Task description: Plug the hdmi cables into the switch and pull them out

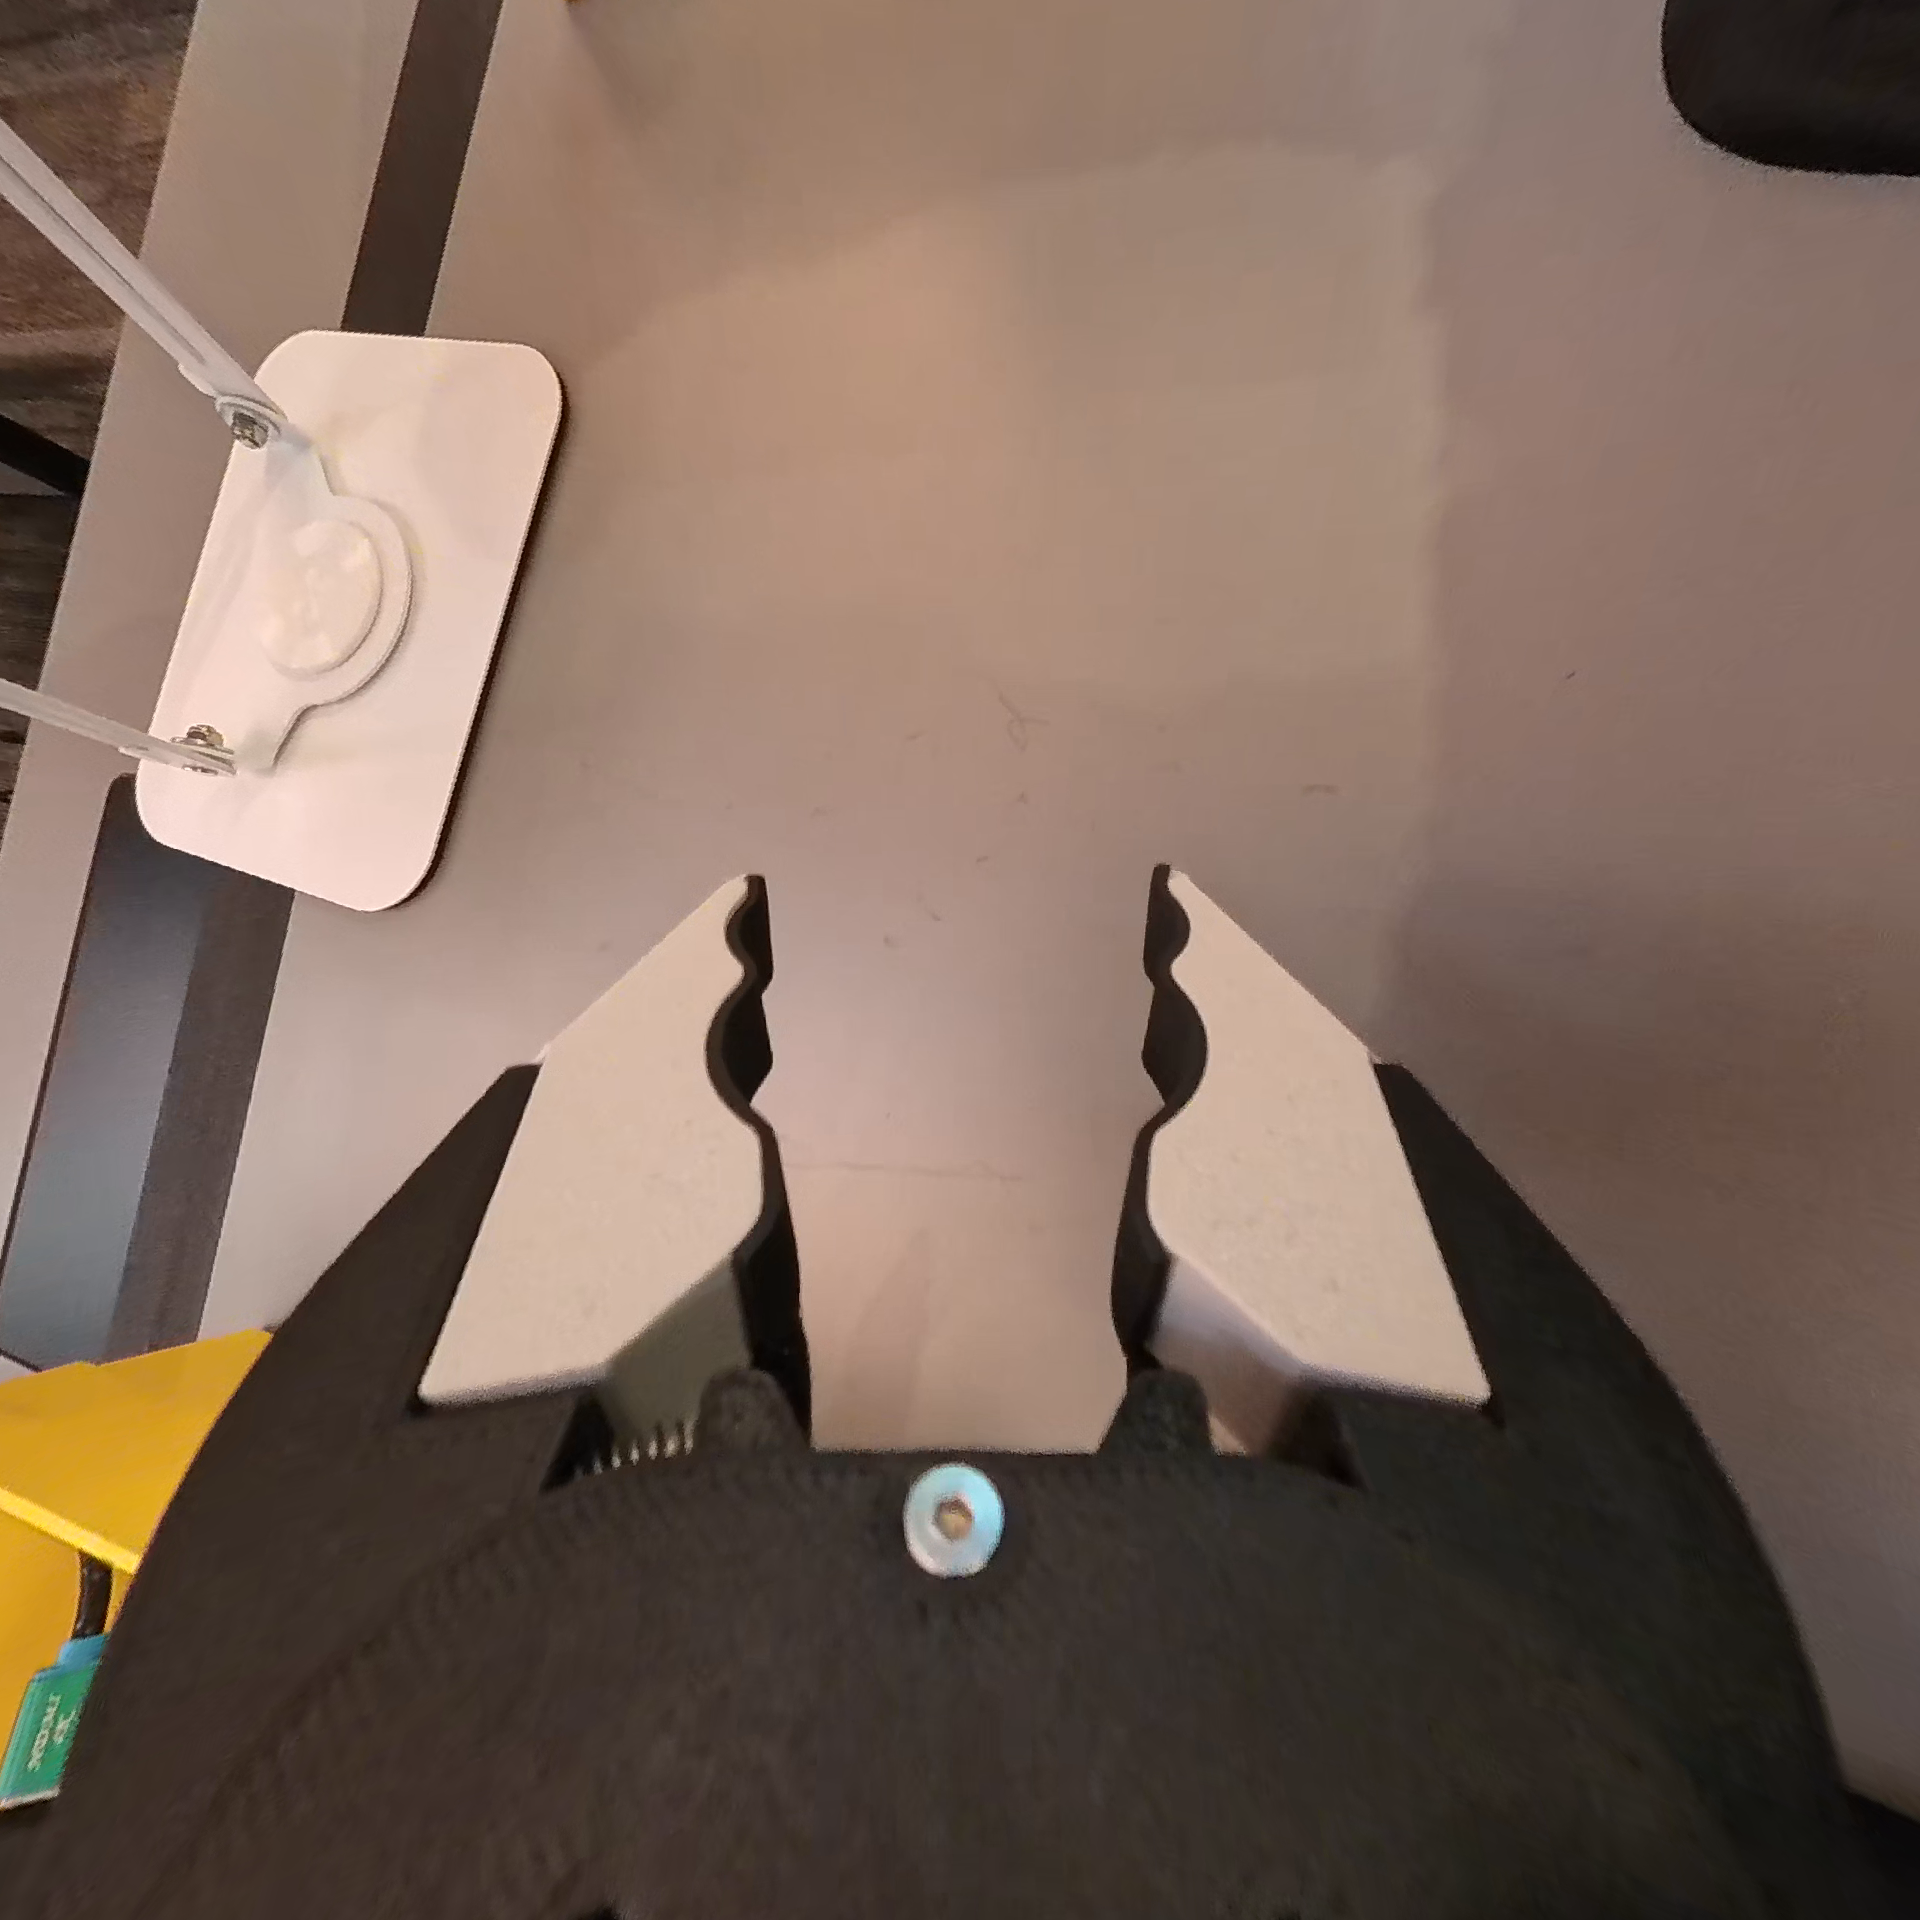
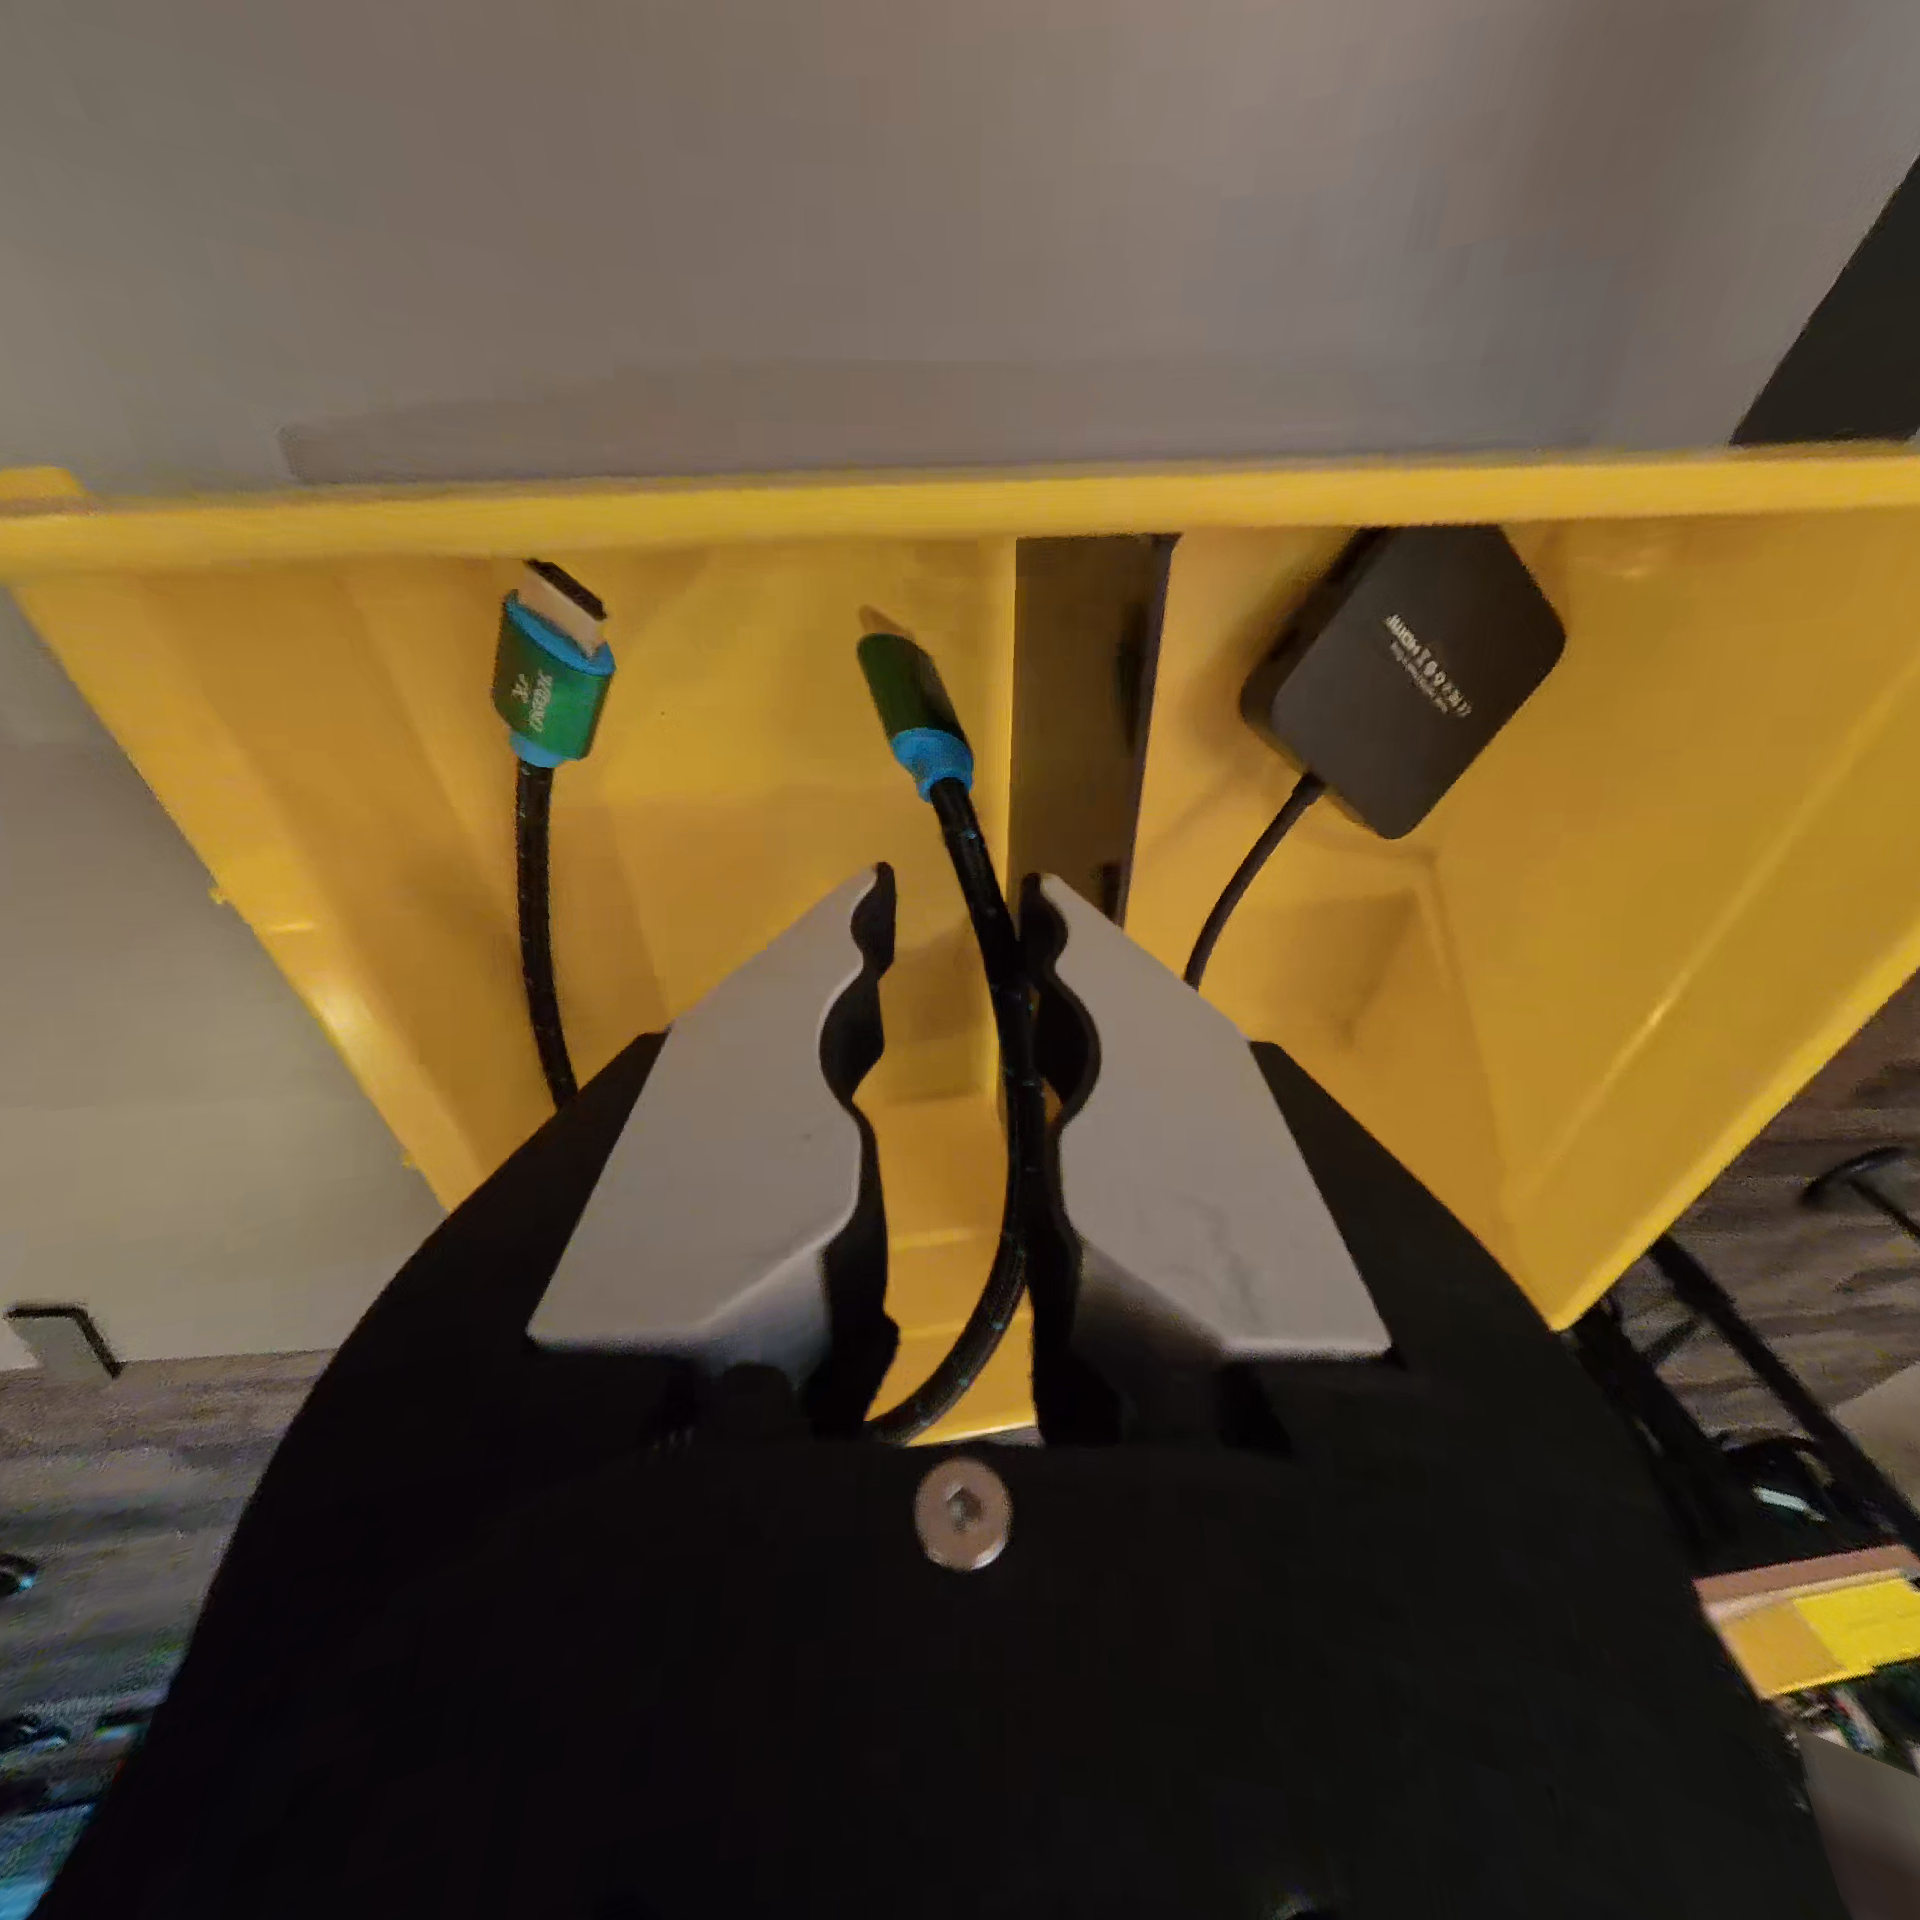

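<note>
Nearest to me, my right gripper [image 2: 954, 883] hangs over the yellow tray [image 2: 727, 509] with its fingers parted; the braided cable [image 2: 1013, 1039] of the nearer plug runs up through the gap and lies against the right-hand finger [image 2: 1164, 1122], but nothing is clamped. My left gripper [image 1: 958, 883] is likewise spread and empty, above bare grey tabletop [image 1: 1039, 520], with only a corner of the tray at its lower left. Beyond the right fingers, that cable ends in a green plug [image 2: 904, 681] with a blue collar, turned on edge. A second green plug [image 2: 549, 675] lies flat in the left part of the tray, well apart from the first. Past a dark divider [image 2: 1081, 675], the black switch [image 2: 1403, 675] rests tilted against the tray's far wall, its own thin lead [image 2: 1247, 883] trailing toward me. I judge the cables springy and light, so a grip on the braid would let the plug swing; the rigid green shell behind the metal tip is the better hold. The switch looks light enough to slide, and probably needs bracing. Farthest off, a white stand base [image 1: 353, 613] sits on the table.
</note>
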Motion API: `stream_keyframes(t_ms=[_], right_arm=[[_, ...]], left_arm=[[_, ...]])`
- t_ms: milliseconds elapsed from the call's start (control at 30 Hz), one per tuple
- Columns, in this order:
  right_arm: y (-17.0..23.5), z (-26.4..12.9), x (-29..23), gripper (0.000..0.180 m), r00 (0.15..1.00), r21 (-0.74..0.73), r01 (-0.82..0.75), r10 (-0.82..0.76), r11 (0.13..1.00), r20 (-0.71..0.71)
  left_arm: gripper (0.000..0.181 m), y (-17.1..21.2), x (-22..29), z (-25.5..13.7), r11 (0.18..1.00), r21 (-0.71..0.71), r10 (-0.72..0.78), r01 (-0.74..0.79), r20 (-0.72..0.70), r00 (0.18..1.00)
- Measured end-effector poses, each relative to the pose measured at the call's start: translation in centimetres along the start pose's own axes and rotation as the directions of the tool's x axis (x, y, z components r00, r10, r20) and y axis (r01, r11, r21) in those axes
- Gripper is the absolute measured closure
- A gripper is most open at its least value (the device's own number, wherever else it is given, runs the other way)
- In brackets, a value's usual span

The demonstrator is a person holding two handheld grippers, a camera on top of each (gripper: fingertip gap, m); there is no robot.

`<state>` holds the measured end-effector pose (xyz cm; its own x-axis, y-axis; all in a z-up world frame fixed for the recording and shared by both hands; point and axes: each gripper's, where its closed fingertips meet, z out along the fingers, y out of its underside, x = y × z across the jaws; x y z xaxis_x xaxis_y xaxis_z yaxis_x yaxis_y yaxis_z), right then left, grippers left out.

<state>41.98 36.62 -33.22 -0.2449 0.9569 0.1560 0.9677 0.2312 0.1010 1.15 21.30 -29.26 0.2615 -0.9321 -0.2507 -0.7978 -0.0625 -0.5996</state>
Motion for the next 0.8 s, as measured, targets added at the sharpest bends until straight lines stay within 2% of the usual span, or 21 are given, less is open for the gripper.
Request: stream_keyframes(t_ms=[167,333,400,467,533,600,667,733,800], right_arm=[[0.1,-2.5,0.1,0.133,0.990,0.145,-0.134,0.138,0.980,-0.017],[2.6,-4.8,-0.1,0.127,0.959,0.174,-0.252,0.270,0.952,-0.086],[3.1,-5.0,-0.7,0.126,0.955,0.174,-0.258,0.278,0.950,-0.107],[2.6,-4.6,-0.8,0.124,0.952,0.192,-0.256,0.281,0.947,-0.118],[2.7,-3.3,-0.7,0.116,0.952,0.146,-0.253,0.273,0.956,-0.138],[2.5,-2.0,-0.9,0.115,0.956,0.104,-0.242,0.255,0.965,-0.146],[1.6,-0.8,-0.9,0.104,0.953,0.130,-0.260,0.276,0.957,-0.125],[1.4,-0.4,-0.9,0.107,0.947,0.156,-0.282,0.301,0.947,-0.112],[1.1,-0.2,-1.1,0.102,0.941,0.184,-0.309,0.328,0.933,-0.079]], left_arm=[[0.110,0.2,-0.2,-0.2,1.000,0.006,-0.008,0.008,0.000,1.000],[0.110,0.3,-0.1,-0.1,1.000,0.001,-0.005,0.005,-0.001,1.000],[0.110,0.2,-0.1,-0.2,1.000,0.001,-0.002,0.002,0.000,1.000],[0.111,0.0,0.0,-0.2,1.000,0.005,-0.001,0.001,-0.001,1.000],[0.110,-0.1,0.1,-0.2,1.000,0.004,0.004,-0.004,-0.002,1.000],[0.110,-0.2,0.2,-0.2,1.000,-0.001,0.011,-0.011,0.000,1.000],[0.110,-0.3,0.3,-0.2,1.000,-0.007,0.019,-0.019,0.003,1.000],[0.111,-0.3,0.3,-0.4,1.000,-0.007,0.020,-0.020,0.007,1.000],[0.111,-0.4,0.2,-0.5,1.000,-0.002,0.016,-0.016,0.007,1.000]])
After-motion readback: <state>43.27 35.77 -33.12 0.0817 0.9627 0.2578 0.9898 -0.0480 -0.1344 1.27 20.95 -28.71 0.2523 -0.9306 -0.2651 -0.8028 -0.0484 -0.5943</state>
